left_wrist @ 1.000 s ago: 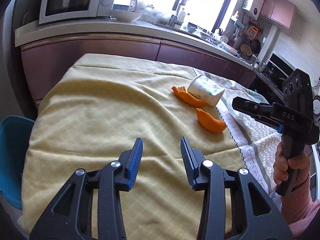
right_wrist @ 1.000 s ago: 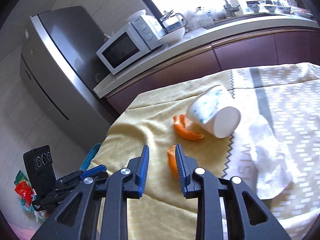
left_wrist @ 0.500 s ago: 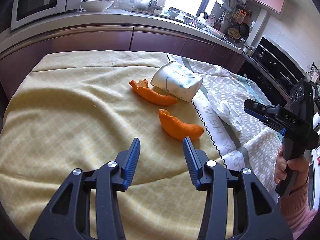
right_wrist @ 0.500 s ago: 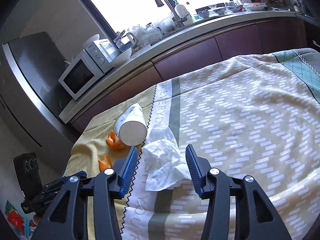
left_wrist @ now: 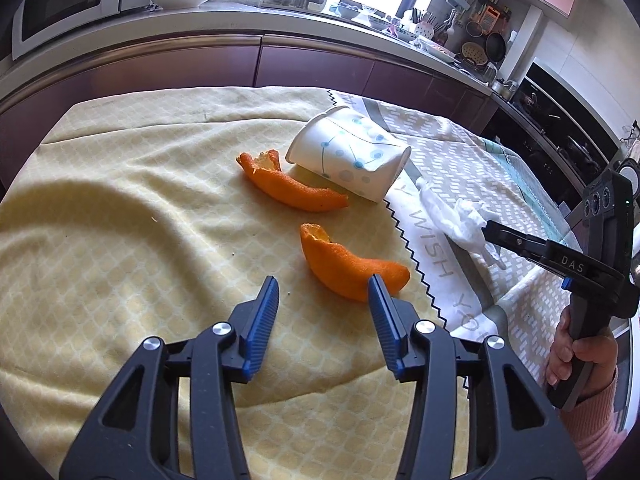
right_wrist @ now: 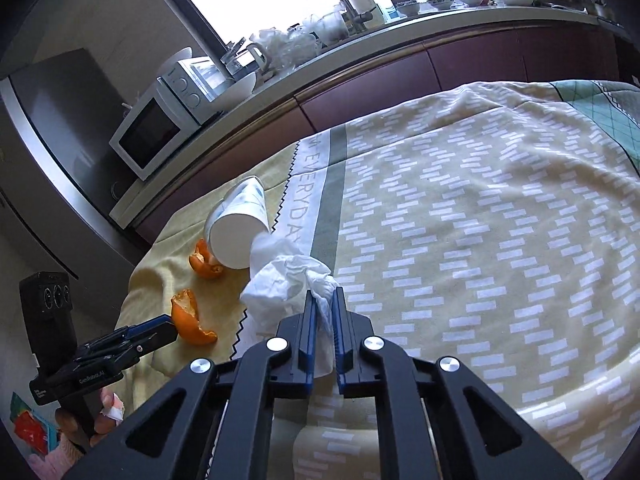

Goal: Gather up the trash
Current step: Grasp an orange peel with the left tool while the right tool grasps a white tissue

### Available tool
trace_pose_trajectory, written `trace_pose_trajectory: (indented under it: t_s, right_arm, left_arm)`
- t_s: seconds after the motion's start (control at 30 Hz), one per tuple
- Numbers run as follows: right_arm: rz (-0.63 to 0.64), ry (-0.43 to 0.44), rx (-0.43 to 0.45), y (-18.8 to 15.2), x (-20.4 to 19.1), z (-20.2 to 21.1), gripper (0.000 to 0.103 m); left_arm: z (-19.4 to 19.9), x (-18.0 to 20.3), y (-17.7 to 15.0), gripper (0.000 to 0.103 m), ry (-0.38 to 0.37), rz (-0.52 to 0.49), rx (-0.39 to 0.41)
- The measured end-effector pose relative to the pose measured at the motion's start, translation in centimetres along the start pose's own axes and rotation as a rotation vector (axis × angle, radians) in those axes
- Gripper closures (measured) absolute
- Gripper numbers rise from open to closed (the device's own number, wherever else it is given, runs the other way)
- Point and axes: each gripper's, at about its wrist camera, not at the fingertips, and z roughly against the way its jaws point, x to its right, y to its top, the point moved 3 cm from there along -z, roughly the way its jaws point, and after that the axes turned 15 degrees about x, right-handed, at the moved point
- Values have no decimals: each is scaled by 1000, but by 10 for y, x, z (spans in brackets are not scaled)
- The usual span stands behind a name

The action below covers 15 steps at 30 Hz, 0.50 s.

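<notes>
Early stage: right gripper [right_wrist: 322,312] closing, pinching crumpled tissue [right_wrist: 280,280] mid-frame on the cloth. Left gripper [left_wrist: 322,316] jaws apart, empty, just short of near orange peel [left_wrist: 348,266]. Far peel [left_wrist: 288,186] and tipped paper cup [left_wrist: 352,160], center frame, uncollected.

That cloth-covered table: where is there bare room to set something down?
Free: the wide brick-patterned stretch right of the grey stripe, and the yellow cloth left of the two orange peels. Crowded: around the zigzag seam, where the tipped paper cup, the peels and the crumpled white tissue cluster.
</notes>
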Motion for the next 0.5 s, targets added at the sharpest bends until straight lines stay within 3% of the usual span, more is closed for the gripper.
trace_pose_trajectory:
  t_s: [0.23, 0.5]
  right_arm:
    - [-31, 55, 69, 14, -3, 24, 97]
    - [-44, 104, 53, 12, -10, 22, 97]
  left_arm:
    - [-6, -1, 3, 54, -15, 21, -9]
    - [-19, 5, 6, 50, -41, 32, -29]
